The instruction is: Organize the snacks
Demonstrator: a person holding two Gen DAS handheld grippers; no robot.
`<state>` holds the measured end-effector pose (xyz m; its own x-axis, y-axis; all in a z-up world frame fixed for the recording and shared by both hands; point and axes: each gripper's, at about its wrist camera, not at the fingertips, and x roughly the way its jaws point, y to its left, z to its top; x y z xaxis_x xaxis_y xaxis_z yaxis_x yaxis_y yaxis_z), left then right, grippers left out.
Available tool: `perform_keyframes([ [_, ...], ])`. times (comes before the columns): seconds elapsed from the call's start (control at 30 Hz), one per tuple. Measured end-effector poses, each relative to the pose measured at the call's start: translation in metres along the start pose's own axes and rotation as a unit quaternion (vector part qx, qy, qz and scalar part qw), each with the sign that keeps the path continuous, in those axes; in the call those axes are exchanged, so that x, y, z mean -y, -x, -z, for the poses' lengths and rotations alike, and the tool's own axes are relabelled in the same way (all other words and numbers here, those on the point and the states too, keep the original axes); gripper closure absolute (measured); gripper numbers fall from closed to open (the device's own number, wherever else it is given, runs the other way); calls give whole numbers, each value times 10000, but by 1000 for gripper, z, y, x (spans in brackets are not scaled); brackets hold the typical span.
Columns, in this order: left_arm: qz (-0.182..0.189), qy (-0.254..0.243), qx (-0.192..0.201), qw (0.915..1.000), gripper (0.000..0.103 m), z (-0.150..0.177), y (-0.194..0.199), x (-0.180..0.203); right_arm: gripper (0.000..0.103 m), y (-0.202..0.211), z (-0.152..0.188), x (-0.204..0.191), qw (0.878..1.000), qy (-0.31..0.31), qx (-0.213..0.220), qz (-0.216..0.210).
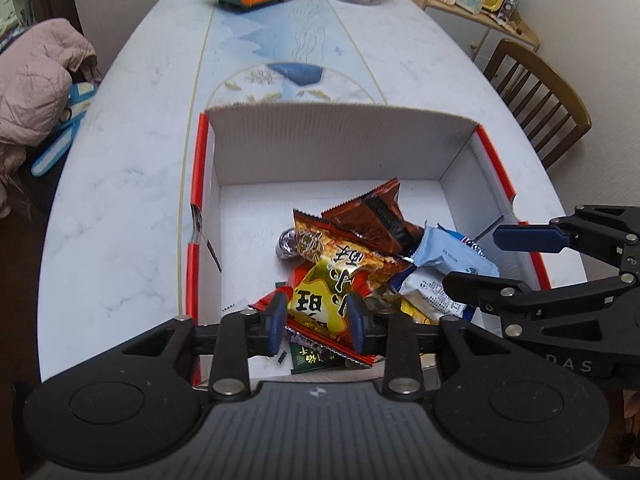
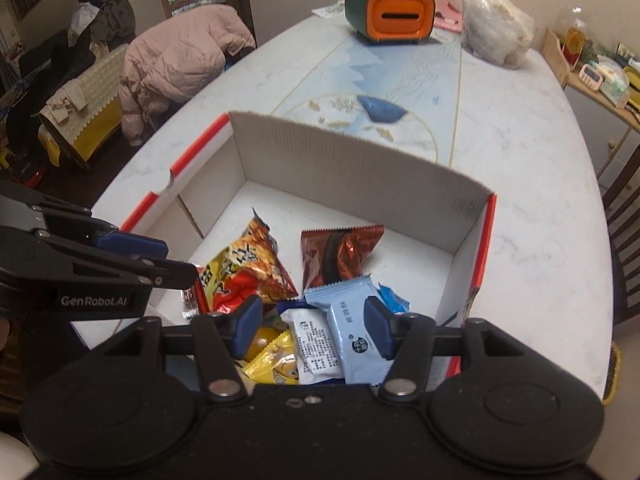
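Hanging over the near end of the cardboard box, the left gripper has its blue fingers a little way apart. A yellow and red snack packet shows in the gap between them, on top of the pile. Whether the fingers touch it, I cannot tell.

The right gripper is also above the box's near end, open a bit wider. A light blue packet and a white packet lie under it, between its fingers. The fingers look clear of both, so it holds nothing.

All the snacks sit in a heap inside the box, at its near end. A shiny brown packet lies further in, and an orange packet is left of it. The far end of the box floor is bare.

The box stands on the white table. Beyond the box, at the far end of the table, is a green and orange holder.
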<state>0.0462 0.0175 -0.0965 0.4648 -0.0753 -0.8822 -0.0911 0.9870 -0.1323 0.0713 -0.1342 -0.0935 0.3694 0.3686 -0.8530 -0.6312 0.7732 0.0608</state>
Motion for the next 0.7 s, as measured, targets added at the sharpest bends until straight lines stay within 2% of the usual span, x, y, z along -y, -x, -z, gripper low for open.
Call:
perform_keyframes([
  [0.07,18,-1,142,9999,52,1,8,0,40,7,0,-2,9999,24,119,33],
  [0.13,34,-9,298,9995,47,2,16,0,39,14,0,-5,9997,50,223,60],
  [0.3,80,-29,518,9986,45,3,32,2,26,30,0,-9,9987,30,488,107],
  [0.7,29,-137,1161,9931,36,17,67,4,6,68,9,-15,9924,-162,1215,62],
])
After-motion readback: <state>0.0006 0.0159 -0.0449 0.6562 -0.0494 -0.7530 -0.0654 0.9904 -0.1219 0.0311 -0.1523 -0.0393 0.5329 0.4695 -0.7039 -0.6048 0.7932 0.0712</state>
